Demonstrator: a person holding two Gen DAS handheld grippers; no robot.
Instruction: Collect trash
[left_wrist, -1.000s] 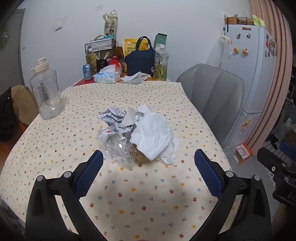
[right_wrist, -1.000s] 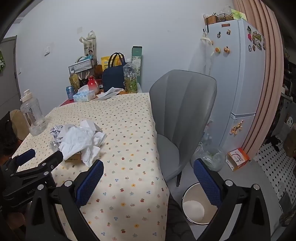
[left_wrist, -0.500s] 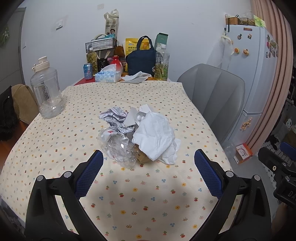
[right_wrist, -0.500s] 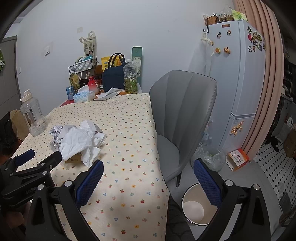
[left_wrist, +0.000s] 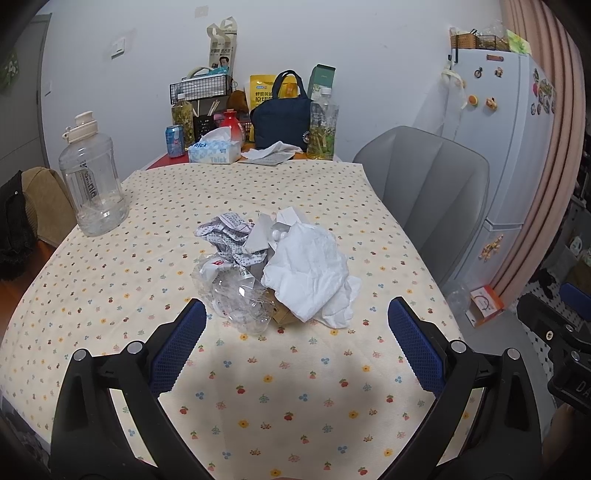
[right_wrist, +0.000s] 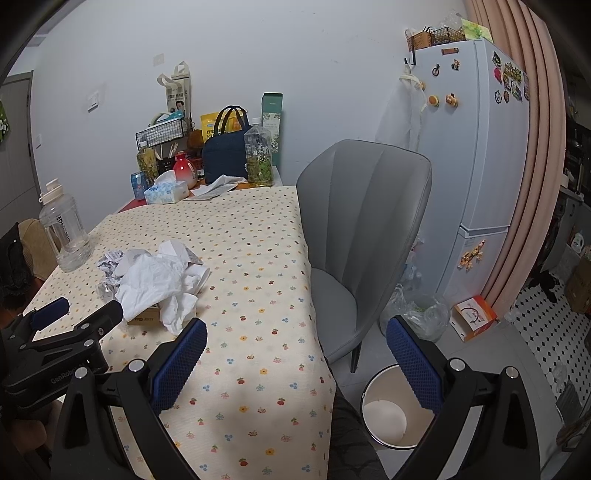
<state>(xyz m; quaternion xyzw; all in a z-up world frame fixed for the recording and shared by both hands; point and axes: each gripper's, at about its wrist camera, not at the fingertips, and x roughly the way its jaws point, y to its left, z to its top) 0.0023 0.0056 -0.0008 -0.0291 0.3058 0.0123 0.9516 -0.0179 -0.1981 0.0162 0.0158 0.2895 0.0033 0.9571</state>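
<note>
Two grippers, both spread wide and empty. Left gripper (left_wrist: 295, 325) aimed straight at trash pile (left_wrist: 277, 273) mid tabletop (left_wrist: 295, 387), hovering just short of it; pile dead ahead between the blue fingers (left_wrist: 177, 343), clear crumpled plastic bottle (left_wrist: 236, 295) nearest, white tissue wad (left_wrist: 310, 273) slightly right of centre, printed paper scraps (left_wrist: 225, 236) behind, small cardboard box (left_wrist: 284, 314) tucked under the tissue. Pile roughly round, no clear long axis. Right gripper (right_wrist: 295, 354) off the tabletop's right edge, fingers released, looking past pile toward grey chair (right_wrist: 362, 229) with white bin (right_wrist: 391, 406) on floor just below and right. From right view, pile up-left and well apart, left gripper body sitting between. Left clearly nearer, so likely first grab: straight forward push then close on bottle or tissue. Bin on right side, so probable carry across or handoff. Loose tissue may drape and drag neighbours.
</note>
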